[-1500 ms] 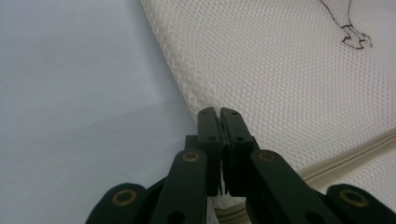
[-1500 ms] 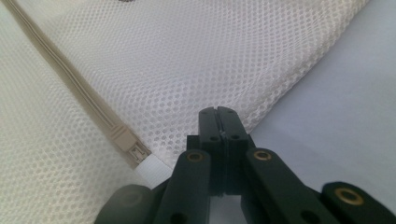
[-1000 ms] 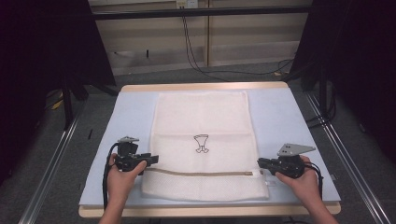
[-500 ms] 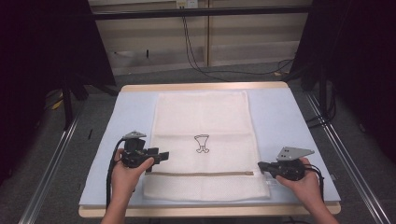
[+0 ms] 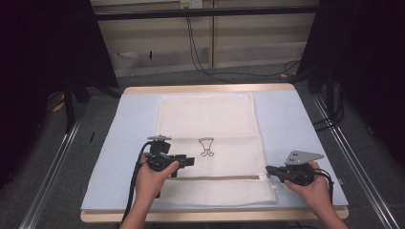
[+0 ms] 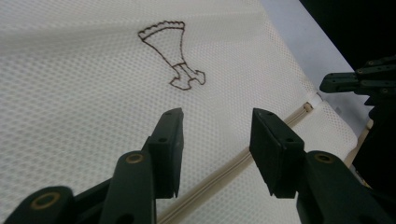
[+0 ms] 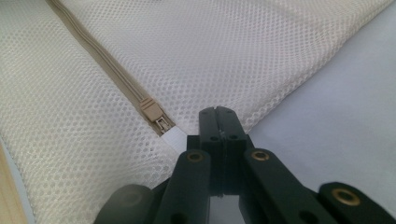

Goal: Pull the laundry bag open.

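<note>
A cream mesh bag (image 5: 210, 119) lies flat on a pale blue mat (image 5: 296, 124), with a small dark outline emblem (image 5: 206, 146) at its middle. A tan zipper (image 5: 215, 178) runs across its near end. My left gripper (image 5: 190, 162) hovers open over the mesh just left of the emblem (image 6: 173, 56); in the left gripper view (image 6: 217, 116) the zipper (image 6: 224, 175) passes below the jaws. My right gripper (image 5: 269, 170) is shut at the bag's right edge. In the right gripper view (image 7: 217, 112) its tips sit beside the zipper slider (image 7: 152, 111) and a white tab (image 7: 173, 136), with nothing visible between the jaws.
The mat covers a wooden table whose front edge (image 5: 215, 215) lies close to the hands. Metal rails (image 5: 52, 167) flank the table on both sides. Black cables (image 5: 215, 71) trail on the floor behind it, and dark curtains (image 5: 47, 47) stand at the back corners.
My left gripper has travelled right from the bag's left edge, over the mesh toward the emblem. The right gripper has stayed at the zipper's right end.
</note>
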Demonstrator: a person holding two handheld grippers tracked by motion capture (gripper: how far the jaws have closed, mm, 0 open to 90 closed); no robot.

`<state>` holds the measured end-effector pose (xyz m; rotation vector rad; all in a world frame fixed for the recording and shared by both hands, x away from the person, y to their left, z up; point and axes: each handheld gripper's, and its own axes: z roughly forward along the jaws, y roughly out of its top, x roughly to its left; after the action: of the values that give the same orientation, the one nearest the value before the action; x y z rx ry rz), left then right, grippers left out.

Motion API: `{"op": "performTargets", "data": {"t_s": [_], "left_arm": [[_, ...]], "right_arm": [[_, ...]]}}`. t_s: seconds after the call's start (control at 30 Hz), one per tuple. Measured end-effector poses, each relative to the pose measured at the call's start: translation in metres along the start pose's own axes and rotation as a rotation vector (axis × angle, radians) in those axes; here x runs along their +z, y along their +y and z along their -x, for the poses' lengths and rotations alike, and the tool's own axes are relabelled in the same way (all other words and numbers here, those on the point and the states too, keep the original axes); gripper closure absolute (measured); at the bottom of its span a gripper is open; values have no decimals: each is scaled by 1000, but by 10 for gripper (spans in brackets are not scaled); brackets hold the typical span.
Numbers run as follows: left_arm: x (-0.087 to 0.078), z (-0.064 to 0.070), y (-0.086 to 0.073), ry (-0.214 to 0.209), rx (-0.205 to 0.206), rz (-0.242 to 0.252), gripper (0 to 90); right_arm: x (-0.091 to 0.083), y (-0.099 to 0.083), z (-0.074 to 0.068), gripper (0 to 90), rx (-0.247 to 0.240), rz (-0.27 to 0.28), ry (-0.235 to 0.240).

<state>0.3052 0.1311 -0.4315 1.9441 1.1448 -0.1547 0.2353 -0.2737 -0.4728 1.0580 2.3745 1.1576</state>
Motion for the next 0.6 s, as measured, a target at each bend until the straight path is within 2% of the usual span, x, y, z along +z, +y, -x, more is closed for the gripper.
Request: {"op": "performTargets", "data": {"t_s": [0.1,0.17,0.27,0.37,0.4,0.6], "left_arm": [[11,9,1,-28,-20,-5,605],[18,12,2,-35,-1,-16,610],[28,21,3,-57,-10,-12,625],[38,28,5,-86,1,-31,613],[42,32,6,-94,-11,-28,605],[61,45,8,-117,-8,-72,644]], "right_arm": [[2,0,0,900,-7,-5,1],[2,0,0,900,-7,-5,2],[3,1,0,900,2,-2,2],[3,1,1,900,1,1,3],[3,1,1,900,2,1,1],[4,2,-1,900,-4,9,12]]}}
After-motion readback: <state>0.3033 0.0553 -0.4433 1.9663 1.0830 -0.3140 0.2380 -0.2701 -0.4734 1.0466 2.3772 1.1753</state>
